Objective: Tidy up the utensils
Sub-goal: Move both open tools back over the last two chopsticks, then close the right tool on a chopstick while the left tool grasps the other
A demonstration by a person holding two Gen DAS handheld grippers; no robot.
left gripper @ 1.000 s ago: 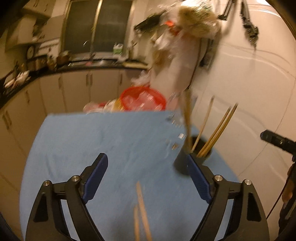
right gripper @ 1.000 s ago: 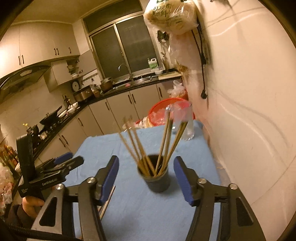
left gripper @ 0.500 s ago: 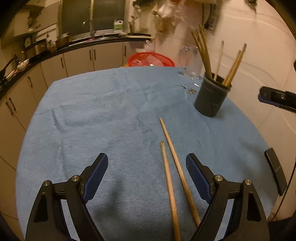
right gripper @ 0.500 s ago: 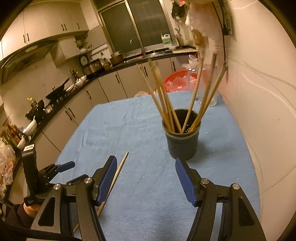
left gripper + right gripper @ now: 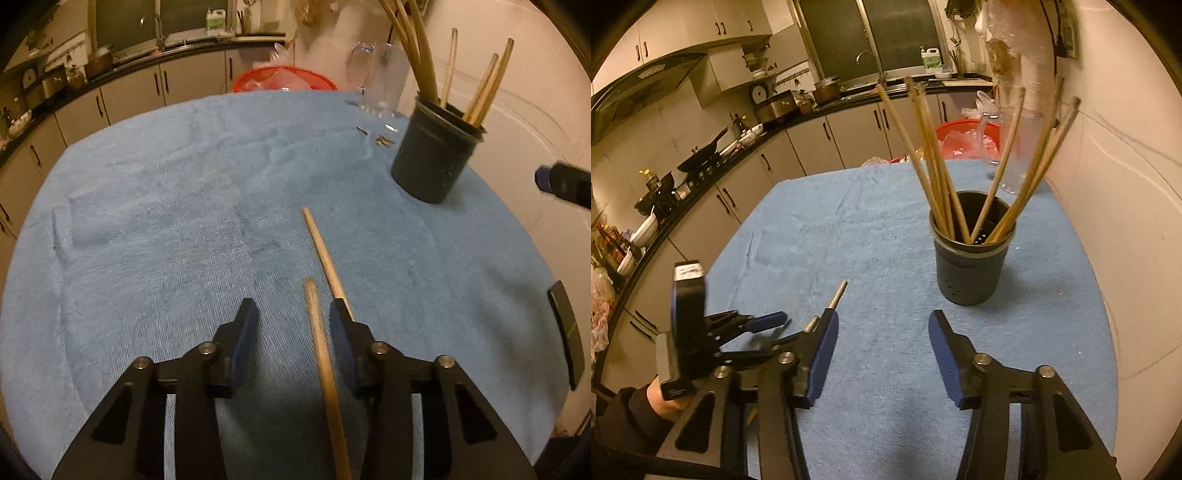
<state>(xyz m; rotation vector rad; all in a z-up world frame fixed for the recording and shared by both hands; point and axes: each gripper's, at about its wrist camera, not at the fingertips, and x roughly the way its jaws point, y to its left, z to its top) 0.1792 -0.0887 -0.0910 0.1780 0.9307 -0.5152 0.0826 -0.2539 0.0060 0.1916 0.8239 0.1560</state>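
Blue cloth [image 5: 166, 221] covers the whole counter, and up at its far right stands the dark cup [image 5: 436, 155], upright, stuffed with chopsticks [image 5: 934, 155] that fan outward from its mouth. The right claw [image 5: 882, 350] hangs over the cloth on the near side of that cup, well short of it, jaws spread wide with only bare cloth between them.

Now the left claw [image 5: 291, 332]: low over the cloth, jaws partly closed but with a clear gap. One loose chopstick [image 5: 325, 369] lies inside that gap, close against the right-hand finger [image 5: 341, 332], long axis running away from the camera, its tip just past the fingertips. Whether the pad touches it, I can't tell. The second chopstick [image 5: 319, 247] lies just beside it to the right, passing outside that same finger, pointing ahead and slightly left, reaching farther across the cloth. The two sticks sit nearly parallel, well apart from the cup.
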